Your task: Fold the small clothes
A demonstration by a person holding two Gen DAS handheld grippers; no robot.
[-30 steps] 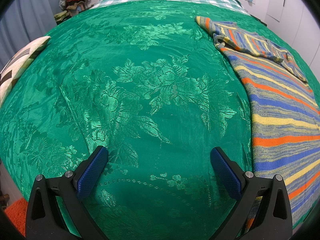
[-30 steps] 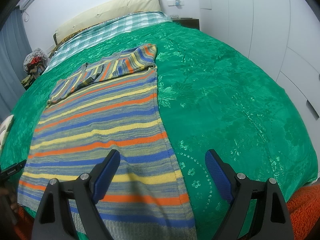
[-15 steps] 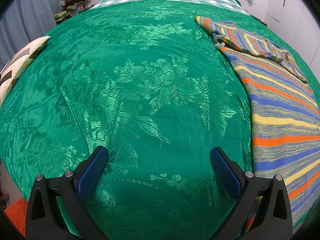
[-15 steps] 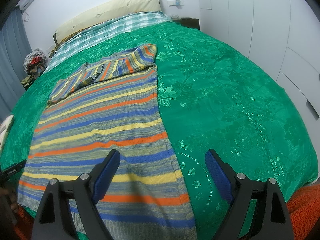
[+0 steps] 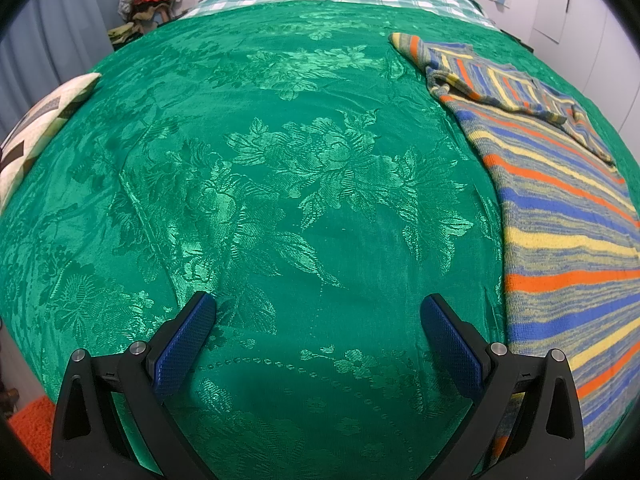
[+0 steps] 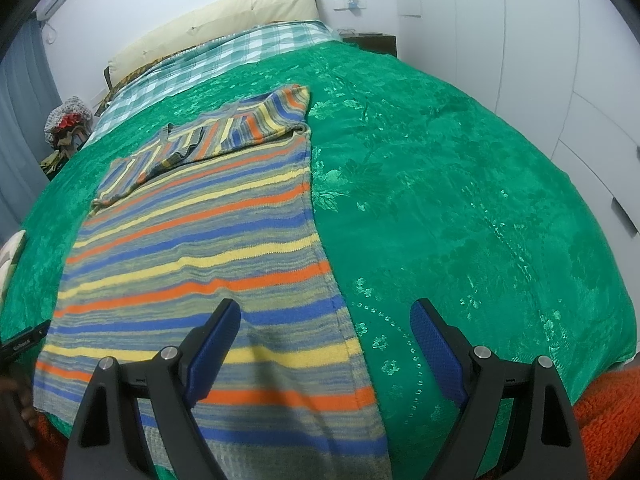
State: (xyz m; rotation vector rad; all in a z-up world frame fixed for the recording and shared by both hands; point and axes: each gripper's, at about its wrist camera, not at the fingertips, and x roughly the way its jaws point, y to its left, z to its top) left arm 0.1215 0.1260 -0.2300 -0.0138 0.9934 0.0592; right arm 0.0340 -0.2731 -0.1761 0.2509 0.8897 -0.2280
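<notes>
The soft, limp striped knitted sweater (image 6: 192, 248) lay on the green bed (image 6: 460, 208); both grippers' fingers were spread, empty; its near hem corners probably offered the best hold.

bed (image 6: 460, 200) – green floral cover | white wardrobe (image 6: 560, 60) | grey curtain (image 5: 48, 40) | orange rug (image 6: 608, 404)

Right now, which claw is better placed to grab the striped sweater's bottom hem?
Right. The right claw hangs open over the striped sweater at its hem corner. The left claw, also open, faces bare green bedspread, sweater off to its right.
</notes>
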